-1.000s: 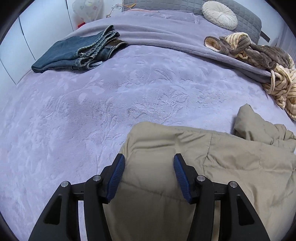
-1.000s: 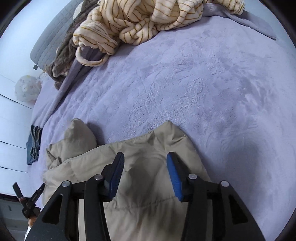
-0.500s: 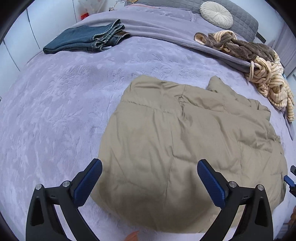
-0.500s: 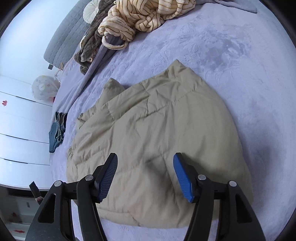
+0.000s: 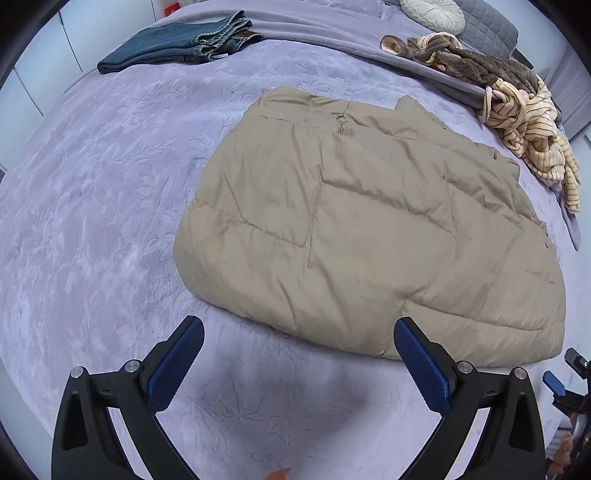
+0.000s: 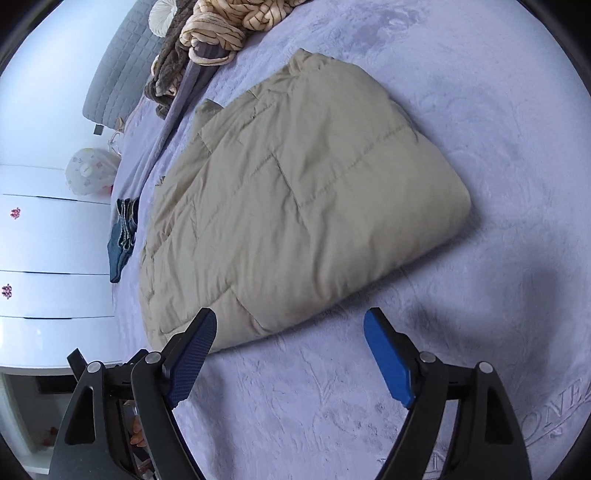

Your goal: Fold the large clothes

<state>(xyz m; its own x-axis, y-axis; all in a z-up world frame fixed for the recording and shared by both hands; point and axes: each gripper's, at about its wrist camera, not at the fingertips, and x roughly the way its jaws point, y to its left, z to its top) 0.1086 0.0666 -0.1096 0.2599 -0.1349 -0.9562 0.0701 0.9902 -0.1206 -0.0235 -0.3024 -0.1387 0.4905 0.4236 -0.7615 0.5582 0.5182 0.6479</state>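
Observation:
A beige quilted jacket point(image 5: 362, 229) lies folded flat on the lilac bed cover point(image 5: 92, 229); it also shows in the right wrist view point(image 6: 288, 199). My left gripper point(image 5: 299, 350) is open and empty, just short of the jacket's near edge. My right gripper point(image 6: 290, 347) is open and empty, over the bed cover point(image 6: 480, 110) beside the jacket's near corner. The right gripper's tip also shows at the right edge of the left wrist view point(image 5: 554, 380).
Folded blue jeans point(image 5: 181, 40) lie at the far left of the bed. A heap of striped cream and brown clothes point(image 5: 517, 107) lies at the far right. A round white cushion point(image 5: 432, 14) and grey headboard sit behind. White cabinets point(image 6: 40, 240) stand beside the bed.
Both grippers have opened wide, let go of the jacket and pulled back from it. The jacket now lies folded on the bed in front of them.

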